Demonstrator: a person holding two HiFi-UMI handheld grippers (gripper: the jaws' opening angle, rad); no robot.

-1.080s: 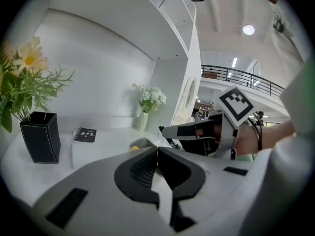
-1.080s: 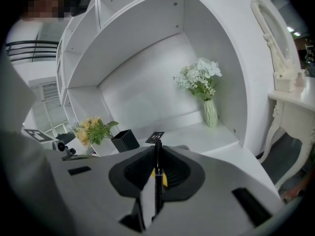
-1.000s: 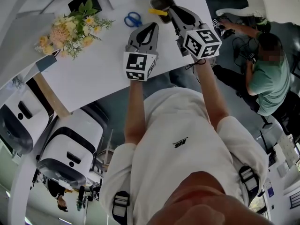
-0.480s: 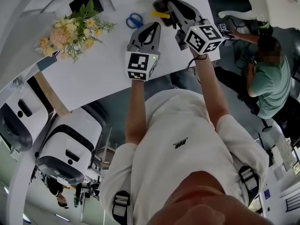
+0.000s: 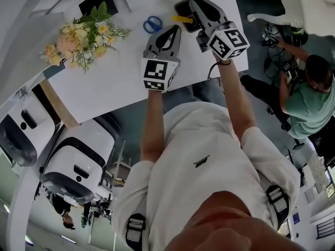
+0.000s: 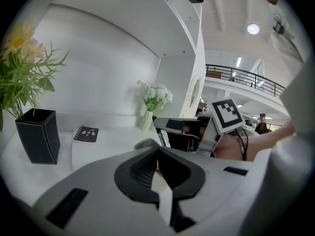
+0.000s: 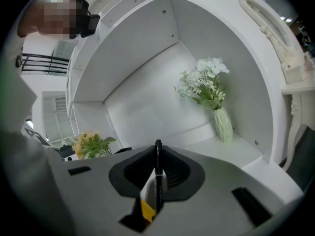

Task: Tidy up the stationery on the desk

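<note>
My right gripper (image 5: 193, 5) is shut on a thin black pen-like item with a yellow end (image 5: 181, 19); in the right gripper view it stands upright between the jaws (image 7: 157, 181). The gripper's tip is over a black holder (image 5: 183, 7) at the desk's far edge. Blue scissors (image 5: 153, 24) lie on the white desk (image 5: 104, 82), just left of the holder. My left gripper (image 5: 173, 29) hovers near the scissors, jaws together and nothing in them (image 6: 157, 154). In the left gripper view, the right gripper's marker cube (image 6: 227, 116) shows beside the dark holder (image 6: 183, 140).
A bouquet of yellow and peach flowers (image 5: 78, 35) in a black vase (image 6: 37, 134) stands at the desk's left. A small dark notebook (image 6: 86, 133) lies beside it. White flowers in a pale vase (image 7: 216, 117) stand in the alcove. A person (image 5: 309, 98) sits at the right.
My right gripper has carried the black-and-yellow item farther over the black holder and turned a little. The left gripper has kept still.
</note>
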